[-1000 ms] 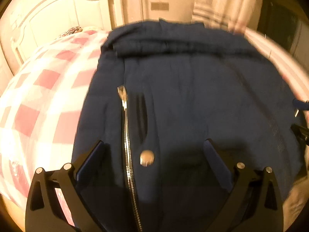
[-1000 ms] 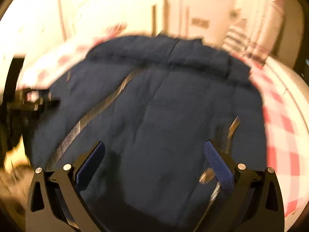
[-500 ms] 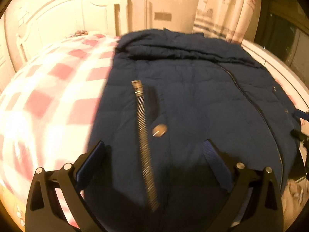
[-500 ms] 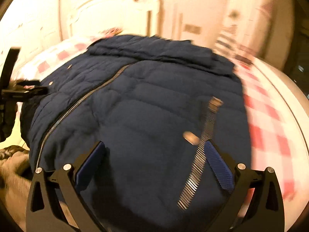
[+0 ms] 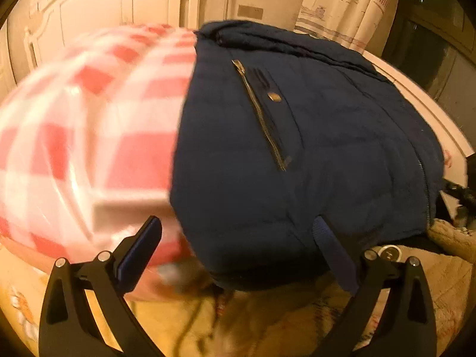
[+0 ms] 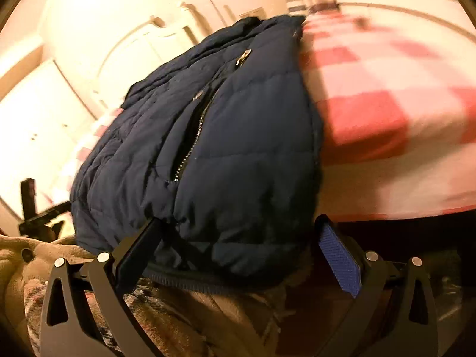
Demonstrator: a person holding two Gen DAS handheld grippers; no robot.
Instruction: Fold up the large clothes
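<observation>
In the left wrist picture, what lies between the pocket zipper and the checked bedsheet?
Only quilted navy fabric of the jacket lies between the pocket zipper and the checked bedsheet, in the left wrist view.

Matt quilted cloth jacket (image 5: 312,154), metal zipper (image 5: 261,116)

Warm yellow light, white panelled headboard (image 5: 98,26), red-checked bedspread (image 5: 89,136), patterned curtain (image 5: 345,9).
</observation>
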